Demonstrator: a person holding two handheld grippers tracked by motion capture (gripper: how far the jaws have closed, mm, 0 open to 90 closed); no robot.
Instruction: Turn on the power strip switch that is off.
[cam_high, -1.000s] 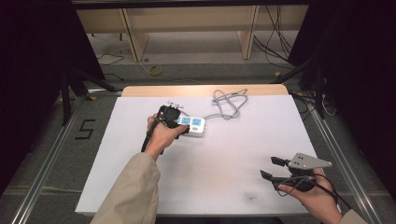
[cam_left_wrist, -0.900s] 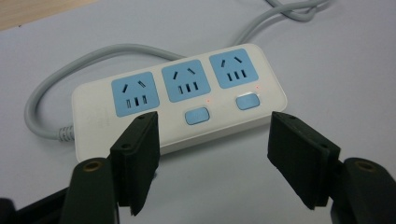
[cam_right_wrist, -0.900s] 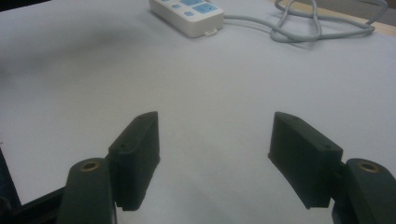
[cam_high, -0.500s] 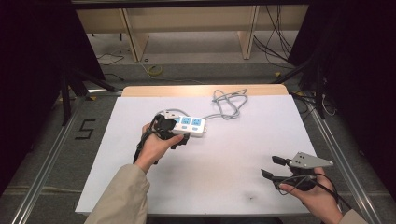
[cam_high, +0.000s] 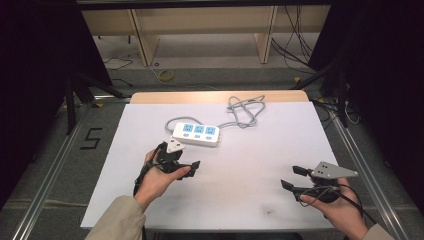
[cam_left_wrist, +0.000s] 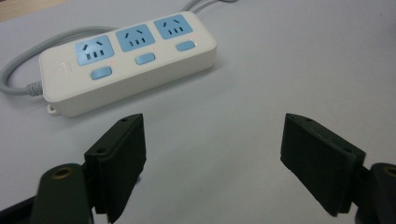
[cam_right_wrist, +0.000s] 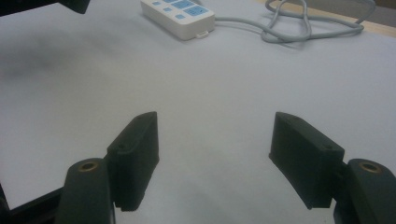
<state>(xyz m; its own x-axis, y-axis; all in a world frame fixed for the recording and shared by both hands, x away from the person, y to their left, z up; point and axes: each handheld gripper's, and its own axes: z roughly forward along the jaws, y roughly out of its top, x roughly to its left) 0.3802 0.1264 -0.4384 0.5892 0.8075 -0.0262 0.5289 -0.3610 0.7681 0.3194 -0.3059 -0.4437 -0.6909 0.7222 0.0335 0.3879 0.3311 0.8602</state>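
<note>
The white power strip (cam_high: 196, 134) lies just above the middle of the high view on the white tabletop (cam_high: 250, 165), its three blue sockets face up and its grey cable (cam_high: 243, 111) looping off toward the upper right of the frame. The left tongs (cam_high: 181, 161) sit just below and left of the strip, released, nothing between them; in the left gripper view the strip (cam_left_wrist: 126, 56) fills the upper left and both black jaws stand wide apart over bare tabletop. The right tongs (cam_high: 291, 177) rest at the lower right of the high view, well apart from the strip and equally released and empty. Judging by this, the work is at an approach stage with no grasp made. A next move on the strip would call for lining the left tongs across its narrow width before closing.
</note>
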